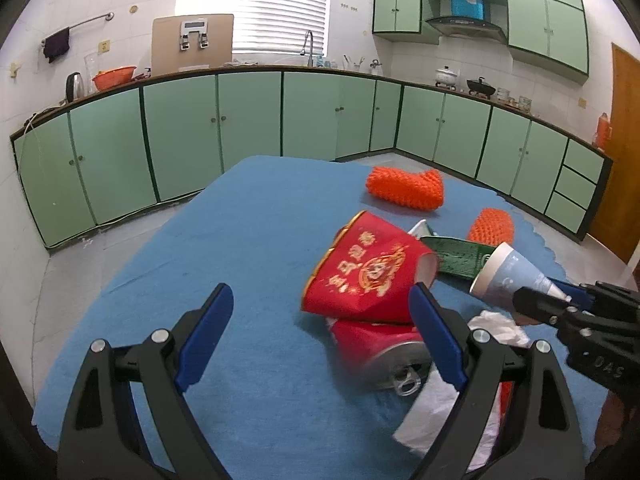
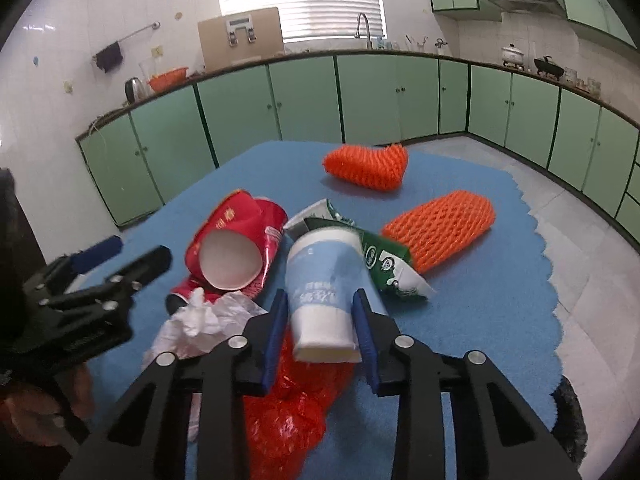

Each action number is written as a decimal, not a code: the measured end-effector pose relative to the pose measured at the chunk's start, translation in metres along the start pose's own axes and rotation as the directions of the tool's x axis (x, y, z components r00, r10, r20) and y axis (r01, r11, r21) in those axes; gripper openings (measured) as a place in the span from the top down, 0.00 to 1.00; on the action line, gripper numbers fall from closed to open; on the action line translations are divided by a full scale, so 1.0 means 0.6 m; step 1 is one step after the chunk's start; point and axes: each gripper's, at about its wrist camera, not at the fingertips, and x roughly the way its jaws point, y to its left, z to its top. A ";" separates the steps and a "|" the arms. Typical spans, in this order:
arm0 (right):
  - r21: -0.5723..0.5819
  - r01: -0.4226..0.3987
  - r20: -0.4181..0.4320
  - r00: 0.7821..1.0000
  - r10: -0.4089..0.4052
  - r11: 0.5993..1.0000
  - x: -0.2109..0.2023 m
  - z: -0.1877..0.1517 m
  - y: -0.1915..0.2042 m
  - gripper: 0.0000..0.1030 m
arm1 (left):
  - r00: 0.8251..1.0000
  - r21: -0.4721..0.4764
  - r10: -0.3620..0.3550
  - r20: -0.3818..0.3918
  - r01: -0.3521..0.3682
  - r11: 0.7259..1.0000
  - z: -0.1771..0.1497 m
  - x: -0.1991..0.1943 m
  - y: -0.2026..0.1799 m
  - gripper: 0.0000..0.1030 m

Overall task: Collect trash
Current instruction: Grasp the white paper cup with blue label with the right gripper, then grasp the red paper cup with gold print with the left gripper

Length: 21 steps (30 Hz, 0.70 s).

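Our right gripper (image 2: 320, 320) is clamped on the blue paper cup (image 2: 324, 280), lifted over the red bag (image 2: 280, 412). Our left gripper (image 1: 320, 336) gapes wide, holding nothing. Ahead of it we still have the red cup (image 1: 364, 272), can (image 1: 384, 356), green carton (image 2: 384, 256) and two orange foam nets (image 2: 436, 236) to collect.

- A blue cloth (image 1: 248, 248) is spread over the table top, its scalloped edge seen at the right.
- Green base cabinets (image 1: 248, 116) are run along two walls under a dark counter.
- A kettle (image 1: 75, 86) and an orange basin (image 1: 114, 77) are set near each other on the counter at the left.
- A brown board (image 1: 192, 44) is leaned against the window blind (image 1: 256, 4).
- A white pot (image 1: 446, 75) and a black wok (image 1: 480, 87) are placed on the stove.
- A dark towel (image 1: 57, 45) is hung from a wall rail.
- A wooden door (image 1: 618, 152) is seen at the far right.
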 end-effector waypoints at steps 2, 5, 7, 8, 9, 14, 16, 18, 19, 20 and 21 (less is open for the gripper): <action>-0.001 -0.004 0.007 1.000 0.004 1.000 -0.012 0.003 -0.004 0.71 | 1.000 0.003 -0.012 0.003 0.012 1.000 0.003 0.002 -0.006 0.16; 0.019 -0.015 0.018 1.000 0.015 1.000 -0.032 0.006 -0.015 0.71 | 0.999 0.002 -0.035 0.003 0.035 0.999 0.009 0.011 -0.018 0.16; 0.023 -0.012 0.018 1.000 0.012 1.000 -0.041 0.006 -0.020 0.71 | 0.999 0.008 -0.044 0.003 0.044 0.999 0.013 0.018 -0.027 0.16; 0.024 -0.010 0.019 1.000 0.009 1.000 -0.044 0.005 -0.022 0.71 | 0.999 0.010 -0.050 0.002 0.050 0.999 0.016 0.023 -0.032 0.16; 0.024 -0.007 0.019 1.000 0.006 1.000 -0.048 0.003 -0.024 0.71 | 0.998 0.012 -0.057 -0.001 0.057 0.998 0.017 0.027 -0.035 0.16; 0.047 0.002 0.016 1.000 -0.003 0.999 -0.051 -0.001 -0.039 0.71 | 0.998 0.022 -0.061 -0.022 0.062 0.998 0.028 0.062 -0.050 0.18; 0.050 0.000 0.020 1.000 -0.001 0.999 -0.050 -0.001 -0.041 0.71 | 0.997 0.016 -0.060 -0.038 0.061 0.998 0.030 0.075 -0.054 0.27; 0.048 0.001 0.022 1.000 -0.002 0.999 -0.047 -0.001 -0.041 0.71 | 0.997 0.010 -0.063 -0.051 0.064 0.998 0.031 0.083 -0.057 0.38; 0.049 0.002 0.022 1.000 -0.003 0.999 -0.045 -0.001 -0.042 0.71 | 0.996 0.006 -0.065 -0.057 0.066 0.998 0.031 0.087 -0.058 0.48; 0.051 0.002 0.022 1.000 -0.003 0.999 -0.044 -0.002 -0.043 0.71 | 0.996 0.004 -0.066 -0.062 0.066 0.998 0.030 0.089 -0.059 0.55; 0.055 0.000 0.020 1.000 -0.002 0.998 -0.043 -0.002 -0.045 0.71 | 0.995 -0.001 -0.074 -0.066 0.074 0.997 0.028 0.091 -0.058 0.68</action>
